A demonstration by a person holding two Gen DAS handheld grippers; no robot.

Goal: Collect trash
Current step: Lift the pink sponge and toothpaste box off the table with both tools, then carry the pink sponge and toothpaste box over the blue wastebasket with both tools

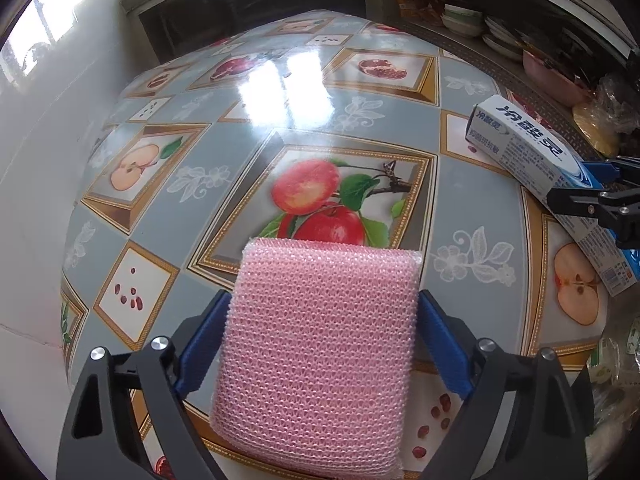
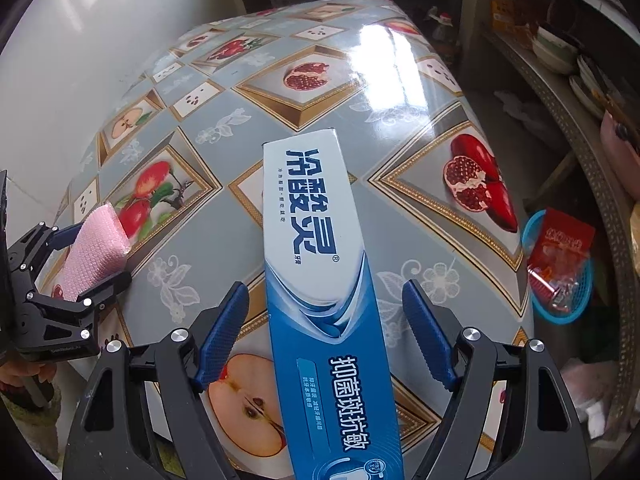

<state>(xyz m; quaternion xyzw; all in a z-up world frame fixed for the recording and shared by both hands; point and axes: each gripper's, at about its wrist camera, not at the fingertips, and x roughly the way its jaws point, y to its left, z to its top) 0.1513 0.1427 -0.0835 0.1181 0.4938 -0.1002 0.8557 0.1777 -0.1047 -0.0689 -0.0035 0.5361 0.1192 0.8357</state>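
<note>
Two things wait on the table: a pink sponge and a long blue box. The left gripper has the sponge between its fingers. The pads sit right at its sides, but I cannot tell if they squeeze yet. The right gripper is spread wide, with the box lying flat between the fingers and a gap on each side.

To do this well, I think each hand should close gently and evenly, then lift straight up. The box is thin card and may crush, and the cloth looks shiny and slippery.

A blue basket sits low at 3 o'clock in the right view (it already holds a red packet). Shelves with bowls are at 1 o'clock, and a white wall at 9.
</note>
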